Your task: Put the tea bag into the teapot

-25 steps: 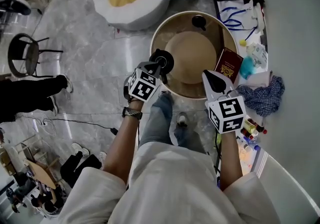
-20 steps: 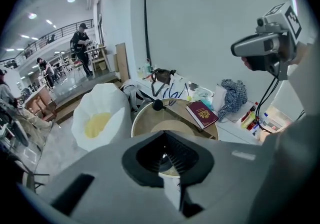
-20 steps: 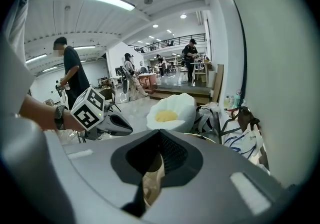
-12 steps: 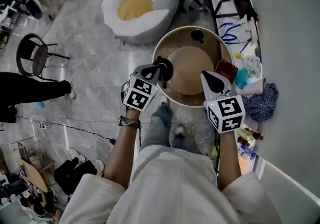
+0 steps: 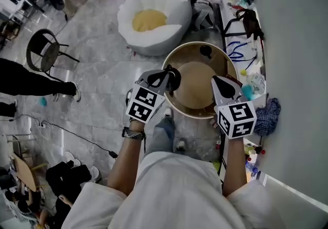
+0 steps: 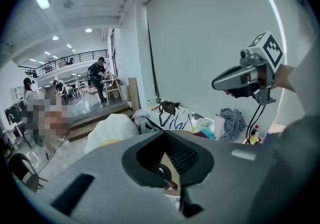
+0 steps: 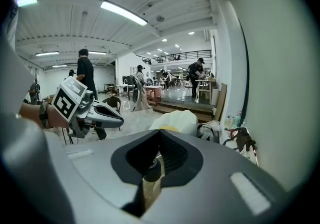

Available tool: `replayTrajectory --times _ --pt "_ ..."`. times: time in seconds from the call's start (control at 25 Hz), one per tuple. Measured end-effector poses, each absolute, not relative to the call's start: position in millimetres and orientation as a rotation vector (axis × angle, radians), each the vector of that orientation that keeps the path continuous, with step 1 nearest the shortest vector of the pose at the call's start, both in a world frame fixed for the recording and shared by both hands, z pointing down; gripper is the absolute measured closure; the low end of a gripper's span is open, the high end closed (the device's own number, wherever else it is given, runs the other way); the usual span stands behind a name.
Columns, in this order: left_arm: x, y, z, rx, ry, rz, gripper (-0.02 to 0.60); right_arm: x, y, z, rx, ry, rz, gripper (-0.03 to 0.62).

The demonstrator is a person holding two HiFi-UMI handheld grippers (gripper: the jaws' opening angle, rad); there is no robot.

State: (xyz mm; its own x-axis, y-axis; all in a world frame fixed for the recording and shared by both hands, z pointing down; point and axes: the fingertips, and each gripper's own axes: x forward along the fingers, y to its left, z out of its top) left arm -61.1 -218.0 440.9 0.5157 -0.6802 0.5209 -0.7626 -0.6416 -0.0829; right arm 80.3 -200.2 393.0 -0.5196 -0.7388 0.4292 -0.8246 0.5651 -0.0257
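Observation:
A round tan table (image 5: 197,84) stands in front of me. On its far edge sits a small dark pot (image 5: 206,51), too small to make out in detail. I see no tea bag. My left gripper (image 5: 171,77) hovers over the table's near left rim, jaws shut with nothing between them. My right gripper (image 5: 221,83) hovers over the near right rim, its jaws meeting in a point and holding nothing I can see. From the left gripper view, the right gripper (image 6: 220,83) hangs above a dark red box (image 6: 200,134) and a teal thing (image 6: 210,132).
A white flower-shaped beanbag (image 5: 154,18) with a yellow centre lies beyond the table. A black chair (image 5: 43,51) and a person's dark legs (image 5: 31,82) are at the left. The white counter at the right carries a blue checked cloth (image 5: 266,115) and small bottles (image 5: 251,164).
The head view has pulled back, so the table looks smaller and higher in the frame. Both grippers stay over its near rim. The red box beside the right gripper is now hidden behind it.

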Motion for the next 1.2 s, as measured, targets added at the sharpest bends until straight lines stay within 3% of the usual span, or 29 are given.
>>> replayTrajectory --times 1.2 --pt "-26 -96 245 2.868 -1.466 0.481 0.575 90 -98 223 1.253 -2.627 -0.067 0.588"
